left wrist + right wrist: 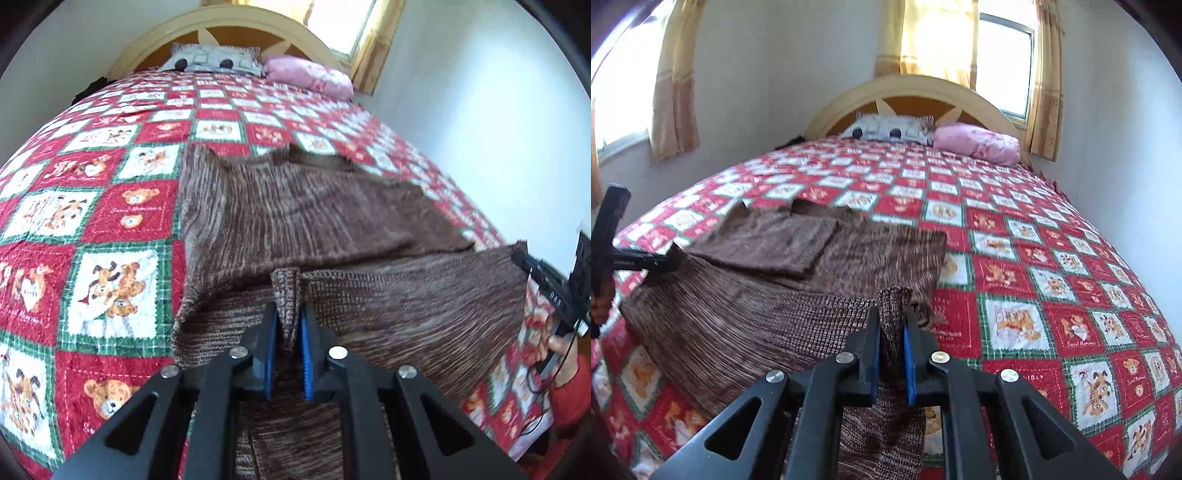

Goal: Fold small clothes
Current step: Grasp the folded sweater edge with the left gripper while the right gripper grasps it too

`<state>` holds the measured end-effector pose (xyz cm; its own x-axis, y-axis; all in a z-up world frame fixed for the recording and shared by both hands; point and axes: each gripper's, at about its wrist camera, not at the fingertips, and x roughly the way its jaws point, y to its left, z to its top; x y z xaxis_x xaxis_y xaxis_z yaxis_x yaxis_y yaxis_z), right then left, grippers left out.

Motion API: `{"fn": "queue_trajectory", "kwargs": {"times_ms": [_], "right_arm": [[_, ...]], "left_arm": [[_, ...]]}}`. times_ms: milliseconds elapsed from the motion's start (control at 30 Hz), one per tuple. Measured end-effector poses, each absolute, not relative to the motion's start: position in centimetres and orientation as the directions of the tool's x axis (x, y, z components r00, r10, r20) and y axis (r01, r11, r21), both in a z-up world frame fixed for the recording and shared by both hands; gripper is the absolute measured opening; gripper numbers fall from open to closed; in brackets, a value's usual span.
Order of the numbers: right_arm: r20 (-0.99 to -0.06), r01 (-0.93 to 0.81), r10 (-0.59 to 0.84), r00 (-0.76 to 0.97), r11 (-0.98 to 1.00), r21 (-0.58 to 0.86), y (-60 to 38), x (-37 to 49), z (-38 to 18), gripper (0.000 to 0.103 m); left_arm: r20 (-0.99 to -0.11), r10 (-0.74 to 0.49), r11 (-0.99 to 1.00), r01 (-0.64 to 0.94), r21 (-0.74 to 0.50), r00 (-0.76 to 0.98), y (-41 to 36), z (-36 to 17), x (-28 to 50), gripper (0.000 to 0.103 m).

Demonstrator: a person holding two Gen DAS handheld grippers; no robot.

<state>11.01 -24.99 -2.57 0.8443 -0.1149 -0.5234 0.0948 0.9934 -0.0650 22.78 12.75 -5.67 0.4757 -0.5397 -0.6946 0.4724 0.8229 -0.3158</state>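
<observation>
With both the left gripper (288,314) and the right gripper (892,328) clamped on bunched hem corners, the brown knit sweater (314,214) on the quilted bed (110,192) looks soft, limp, stretchy and light, best carried by its edges.

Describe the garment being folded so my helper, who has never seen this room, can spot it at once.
Start at the bed with the red, white and green teddy-bear quilt. The brown knit garment lies on its near half, far from the grey pillow and pink pillow at the headboard. It is the only plain brown, ribbed thing there, its near edge pinched by both tools.
</observation>
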Motion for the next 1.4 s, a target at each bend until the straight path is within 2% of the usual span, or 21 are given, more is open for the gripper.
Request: {"fn": "queue_trajectory", "kwargs": {"times_ms": [133, 267, 367, 500, 600, 700, 800, 867, 900, 967, 1033, 1100, 1167, 1233, 1267, 1400], "right_arm": [[-0.497, 0.073, -0.076, 0.864, 0.997, -0.024, -25.0, 11.0, -0.8, 0.01], [-0.487, 0.061, -0.085, 0.869, 0.996, -0.064, -24.8, 12.2, 0.1, 0.01], [-0.486, 0.055, -0.089, 0.869, 0.995, -0.083, -25.1, 13.9, 0.8, 0.01], [-0.502, 0.03, -0.061, 0.862, 0.997, -0.07, -25.8, 16.9, 1.4, 0.008], [-0.522, 0.026, -0.081, 0.849, 0.994, -0.111, -25.8, 19.2, 1.2, 0.008], [-0.539, 0.02, -0.071, 0.839, 0.995, -0.101, -25.8, 19.5, 0.5, 0.008], [-0.537, 0.013, -0.077, 0.84, 0.992, -0.122, -25.3, 18.5, -0.4, 0.008], [-0.544, 0.013, -0.075, 0.836, 0.993, -0.117, -25.0, 18.0, -1.1, 0.008], [-0.549, 0.012, -0.072, 0.833, 0.994, -0.112, -25.0, 17.9, -1.4, 0.008], [-0.555, 0.014, -0.072, 0.829, 0.994, -0.108, -24.9, 17.5, -2.0, 0.008], [-0.558, 0.018, -0.074, 0.826, 0.994, -0.106, -24.8, 17.3, -2.2, 0.008], [-0.558, 0.024, -0.072, 0.827, 0.995, -0.093, -24.9, 17.1, -2.2, 0.008], [-0.558, 0.028, -0.069, 0.827, 0.996, -0.082, -25.1, 17.0, -2.2, 0.008], [-0.559, 0.035, -0.07, 0.826, 0.997, -0.074, -25.3, 16.9, -2.2, 0.008], [-0.559, 0.039, -0.073, 0.826, 0.997, -0.072, -25.3, 16.8, -2.2, 0.008], [-0.568, 0.048, -0.078, 0.82, 0.997, -0.068, -25.5, 16.7, -2.7, 0.008]], "left_arm": [[-0.648, -0.558, 0.822, 0.454, -0.344, 0.519, 13.6, -3.8, 22.6, 0.012], [-0.635, -0.554, 0.828, 0.437, -0.352, 0.538, 13.8, -2.7, 23.4, 0.012], [-0.632, -0.523, 0.85, 0.409, -0.332, 0.573, 13.9, -2.1, 24.7, 0.005], [-0.612, -0.515, 0.857, 0.348, -0.38, 0.6, 14.9, -1.5, 27.2, 0.005], [-0.632, -0.48, 0.877, 0.326, -0.352, 0.609, 14.8, -1.6, 28.6, 0.005], [-0.659, -0.495, 0.866, 0.381, -0.323, 0.566, 14.2, -1.9, 28.4, 0.006], [-0.695, -0.466, 0.867, 0.441, -0.234, 0.548, 13.4, -2.6, 27.3, 0.024], [-0.715, -0.445, 0.866, 0.462, -0.191, 0.539, 13.0, -3.4, 26.6, 0.059], [-0.729, -0.422, 0.87, 0.467, -0.158, 0.539, 12.5, -4.1, 26.4, 0.064], [-0.747, -0.393, 0.878, 0.461, -0.131, 0.536, 12.1, -5.0, 26.4, 0.065], [-0.755, -0.403, 0.877, 0.454, -0.157, 0.517, 12.1, -5.6, 26.6, 0.065], [-0.762, -0.401, 0.879, 0.447, -0.165, 0.509, 11.8, -6.3, 26.7, 0.059], [-0.768, -0.371, 0.891, 0.435, -0.134, 0.523, 11.6, -6.7, 26.6, 0.033], [-0.762, -0.349, 0.9, 0.422, -0.109, 0.546, 11.6, -6.8, 26.4, 0.017], [-0.755, -0.356, 0.898, 0.426, -0.113, 0.55, 11.7, -6.7, 26.1, 0.012], [-0.755, -0.336, 0.898, 0.433, -0.077, 0.564, 11.5, -6.9, 25.5, 0.013]]}}
